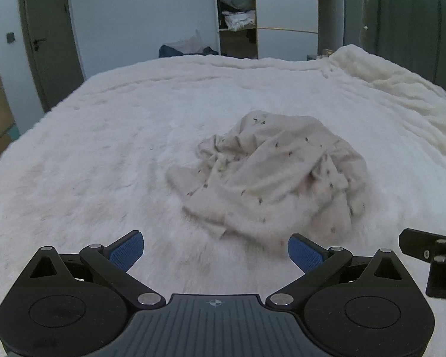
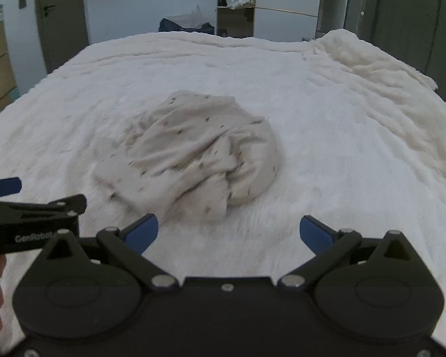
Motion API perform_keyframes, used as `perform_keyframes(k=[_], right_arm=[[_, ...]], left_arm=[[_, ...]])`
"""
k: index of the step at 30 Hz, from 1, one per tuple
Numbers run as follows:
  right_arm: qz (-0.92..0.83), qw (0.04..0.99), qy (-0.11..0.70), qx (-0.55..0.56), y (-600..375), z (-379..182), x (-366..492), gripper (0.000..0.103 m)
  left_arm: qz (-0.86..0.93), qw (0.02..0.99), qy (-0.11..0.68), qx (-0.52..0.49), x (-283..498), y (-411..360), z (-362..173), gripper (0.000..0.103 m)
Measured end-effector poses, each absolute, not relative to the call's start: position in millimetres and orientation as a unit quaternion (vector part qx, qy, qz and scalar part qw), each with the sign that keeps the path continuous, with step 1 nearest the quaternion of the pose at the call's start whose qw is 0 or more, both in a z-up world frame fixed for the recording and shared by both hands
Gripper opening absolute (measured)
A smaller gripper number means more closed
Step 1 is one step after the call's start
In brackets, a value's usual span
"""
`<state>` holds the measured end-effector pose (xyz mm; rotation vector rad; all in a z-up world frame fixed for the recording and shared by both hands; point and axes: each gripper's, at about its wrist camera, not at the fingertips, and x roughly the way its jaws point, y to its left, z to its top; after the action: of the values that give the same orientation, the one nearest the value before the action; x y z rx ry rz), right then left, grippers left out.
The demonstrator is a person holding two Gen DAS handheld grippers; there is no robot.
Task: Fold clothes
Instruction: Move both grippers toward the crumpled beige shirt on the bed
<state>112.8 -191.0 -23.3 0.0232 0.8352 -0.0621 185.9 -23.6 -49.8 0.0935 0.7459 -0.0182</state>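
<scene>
On the bed (image 1: 104,148) | crumpled garment (image 1: 270,172) heaped mid-blanket, unfolded | left hand-held gripper (image 1: 215,253) and right hand-held gripper (image 2: 229,235) both wide open, empty, poised short of it, likely to grab edges

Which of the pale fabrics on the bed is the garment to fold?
The crumpled beige garment with small dark specks, heaped mid-bed ahead of both open claws. The fluffy white bedspread lies spread beneath it; the bunched cream blanket sits at the far right.
</scene>
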Motion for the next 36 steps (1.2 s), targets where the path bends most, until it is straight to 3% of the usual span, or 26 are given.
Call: perform_keyframes(k=[7, 36], right_arm=[[-0.033, 0.916, 0.4, 0.013, -198.7, -61.5, 174.0, 0.103], [-0.003, 0.903, 0.43, 0.012, -173.6, -89.9, 179.7, 0.103]], left_arm=[[-0.008, 0.922, 0.386, 0.03, 209.0, -17.1, -81.0, 0.103], [0.001, 0.911, 0.409, 0.049, 212.9, -14.7, -98.8, 0.103]])
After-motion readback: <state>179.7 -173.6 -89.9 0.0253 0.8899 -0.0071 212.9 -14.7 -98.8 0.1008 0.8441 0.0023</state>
